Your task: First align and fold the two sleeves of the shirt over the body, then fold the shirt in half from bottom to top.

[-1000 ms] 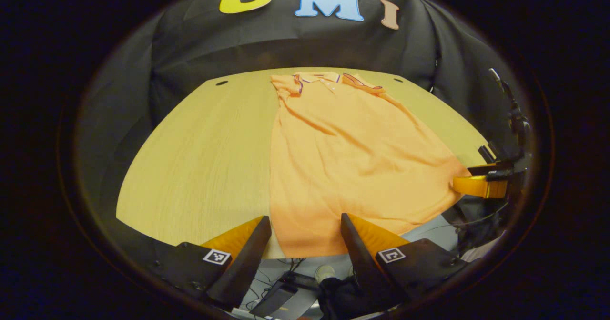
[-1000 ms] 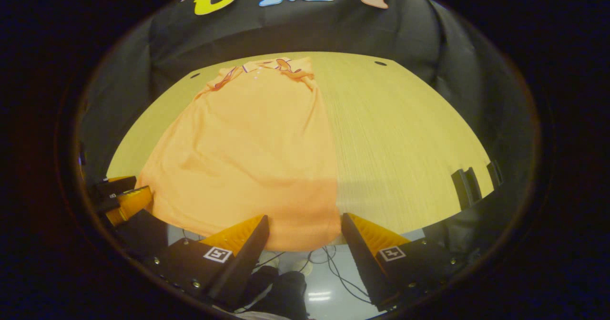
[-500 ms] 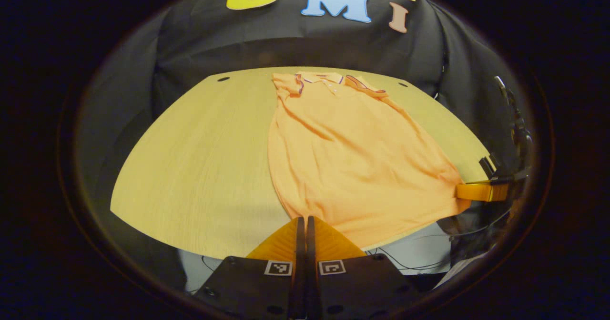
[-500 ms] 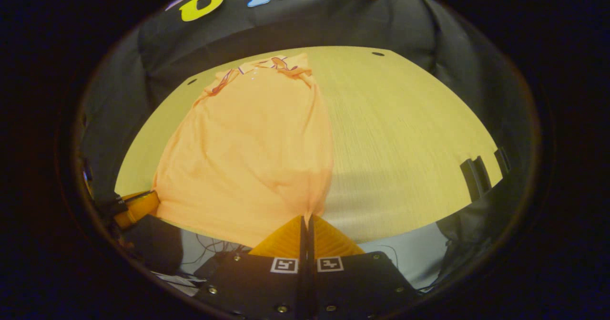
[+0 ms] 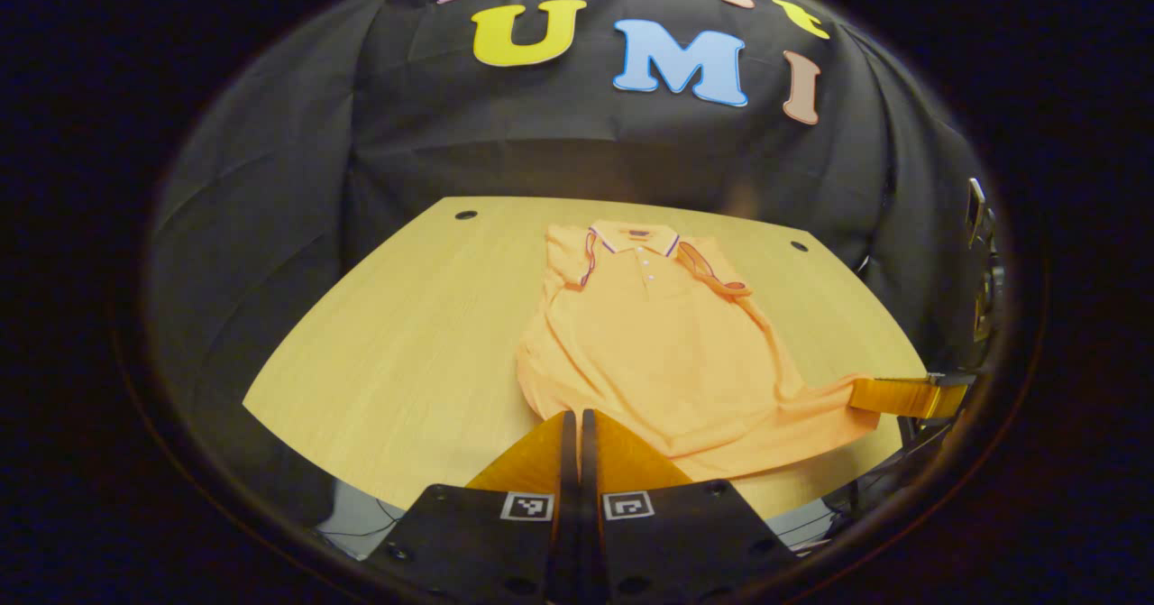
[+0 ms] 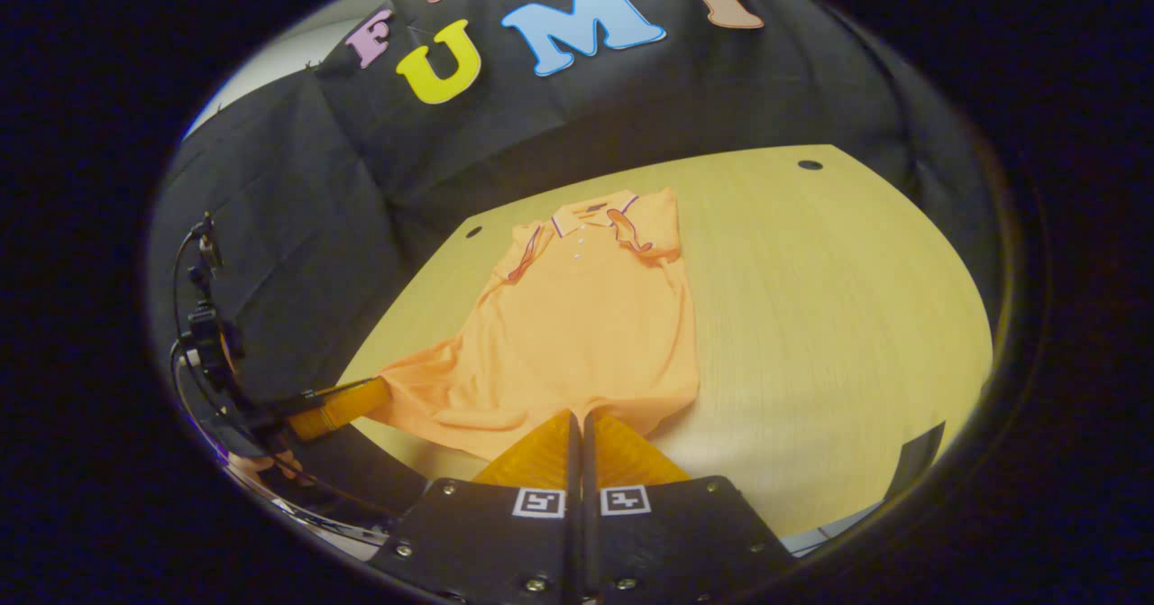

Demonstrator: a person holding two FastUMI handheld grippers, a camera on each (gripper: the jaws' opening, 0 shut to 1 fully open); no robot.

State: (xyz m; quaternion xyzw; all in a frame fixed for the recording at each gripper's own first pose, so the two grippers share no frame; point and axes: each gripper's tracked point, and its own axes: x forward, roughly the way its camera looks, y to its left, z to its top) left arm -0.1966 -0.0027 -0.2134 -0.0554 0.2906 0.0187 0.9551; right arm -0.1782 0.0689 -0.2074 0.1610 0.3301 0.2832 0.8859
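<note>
shirt: showing plain orange | collar: carrying thin dark and white stripe trim | sleeve edges: showing same dark trim | buttons: looking white | table: showing light yellow wood grain | wall cloth: appearing black

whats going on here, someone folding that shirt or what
A person is folding an orange polo shirt on a wooden table with a handheld gripper in each hand. Both sleeves already lie folded over the body. The left gripper and right gripper each have their jaws shut on a bottom corner of the shirt, with the hem lifted off the table and drawn toward the collar. The bottom-to-top fold is under way, not finished.
</note>
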